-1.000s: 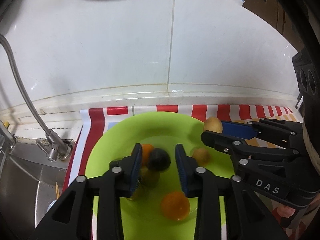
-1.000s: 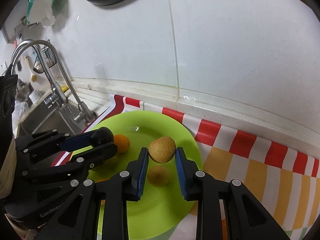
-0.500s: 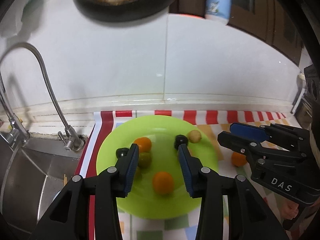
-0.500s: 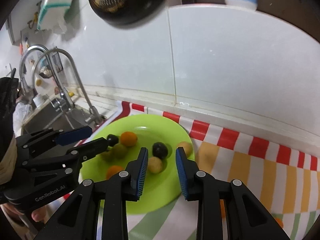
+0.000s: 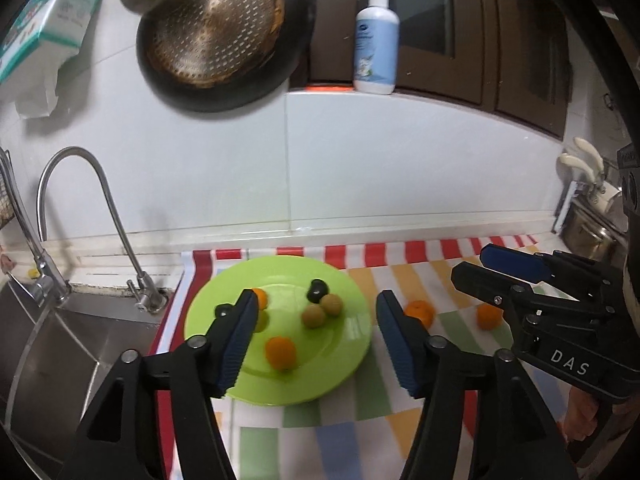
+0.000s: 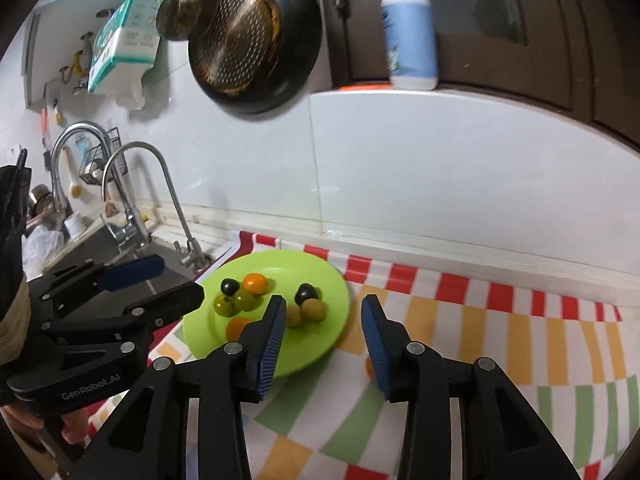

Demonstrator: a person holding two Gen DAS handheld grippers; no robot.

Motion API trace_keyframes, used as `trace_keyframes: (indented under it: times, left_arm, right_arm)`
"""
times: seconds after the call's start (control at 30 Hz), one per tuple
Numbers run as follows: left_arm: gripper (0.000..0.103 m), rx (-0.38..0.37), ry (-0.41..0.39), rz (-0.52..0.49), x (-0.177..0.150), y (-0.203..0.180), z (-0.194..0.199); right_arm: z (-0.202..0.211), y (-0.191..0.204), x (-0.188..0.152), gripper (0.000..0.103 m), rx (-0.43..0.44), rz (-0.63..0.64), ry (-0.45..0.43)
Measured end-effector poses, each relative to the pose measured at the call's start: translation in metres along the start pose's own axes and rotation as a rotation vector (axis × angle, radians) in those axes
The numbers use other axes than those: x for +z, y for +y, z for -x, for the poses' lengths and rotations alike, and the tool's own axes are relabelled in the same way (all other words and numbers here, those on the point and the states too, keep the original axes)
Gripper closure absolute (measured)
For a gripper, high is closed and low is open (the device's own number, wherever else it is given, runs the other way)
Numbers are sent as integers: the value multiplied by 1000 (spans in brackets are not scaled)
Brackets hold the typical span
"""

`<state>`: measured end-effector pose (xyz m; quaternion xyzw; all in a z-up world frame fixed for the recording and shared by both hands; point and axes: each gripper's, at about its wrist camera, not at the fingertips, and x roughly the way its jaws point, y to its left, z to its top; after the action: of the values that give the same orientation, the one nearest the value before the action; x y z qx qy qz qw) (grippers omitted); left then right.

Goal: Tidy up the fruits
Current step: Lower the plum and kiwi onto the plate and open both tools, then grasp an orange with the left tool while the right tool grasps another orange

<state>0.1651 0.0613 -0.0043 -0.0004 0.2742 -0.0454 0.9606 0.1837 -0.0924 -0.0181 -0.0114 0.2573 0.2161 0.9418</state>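
A lime green plate (image 5: 340,372) (image 6: 320,340) sits on a striped cloth and holds several small fruits: orange ones (image 5: 281,353) (image 6: 255,283), tan ones (image 5: 313,316) (image 6: 313,309), dark ones (image 5: 317,290) (image 6: 305,292) and green ones (image 6: 225,305). Two orange fruits (image 5: 420,312) (image 5: 488,317) lie on the cloth right of the plate. My left gripper (image 5: 314,332) is open and empty, above the near side of the plate. My right gripper (image 6: 323,330) is open and empty, above the plate's right edge; it also shows in the left wrist view (image 5: 488,270).
A sink (image 5: 60,344) with a curved faucet (image 5: 100,216) lies left of the plate. A dark pan (image 5: 216,32) hangs on the white wall. A soap bottle (image 5: 376,44) stands on the ledge. Cookware (image 5: 592,220) is at far right.
Both grippers let go of their fruits onto the plate, opened wide and pulled up and back from the plate. The dark and tan fruits now rest on the plate.
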Motion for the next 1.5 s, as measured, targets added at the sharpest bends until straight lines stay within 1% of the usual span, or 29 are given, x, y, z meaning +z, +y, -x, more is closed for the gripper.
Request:
trace_keyframes:
  times: [0.07,0.1,0.13,0.17,0.27,0.33,0.43,0.5,0.7,0.9,1.1,1.4,1.43,1.5]
  left_arm:
    - [34,-14,-5,-3,0,-7,3]
    - [34,-18,-5,-3,-1,-9,3]
    - [34,-25,-6,-6,-1,-12,4]
    - [33,-29,-6,-12,-1,-16,5]
    - [25,-35,-17,-35,-1,-27,8]
    - [23,-43,-21,-51,-1,-35,8]
    - [22,-55,-27,-55,-2,-43,8]
    - [18,-66,-26,-54,-3,-48,6]
    - [16,-95,-24,-70,-5,-62,-4]
    - [16,-113,-13,-100,-9,-72,-19]
    - [16,-128,21,-105,-15,-75,-38]
    - [17,-148,74,-139,-23,-81,-72]
    - [17,-149,79,-142,-23,-82,-76]
    - [21,-157,96,-148,-24,-83,-85]
  right_arm:
    - [10,-5,-2,60,-9,-16,-11]
    - [17,-8,-4,54,-20,-26,-20]
    - [21,-9,-5,52,-29,-30,-27]
    - [24,-11,-6,52,-39,-33,-32]
    - [37,-17,-10,51,-70,-45,-41]
    - [46,-23,-14,43,-100,-55,-55]
    - [57,-31,-18,42,-148,-58,-70]
    - [62,-36,-21,42,-182,-60,-70]
    - [66,-53,-30,42,-231,-93,-53]
    - [57,-67,-40,42,-268,-117,-23]
    - [43,-75,-48,42,-288,-123,12]
    - [14,-88,-61,42,-284,-151,81]
    - [11,-90,-63,42,-283,-156,90]
    - [3,-94,-66,42,-280,-164,110]
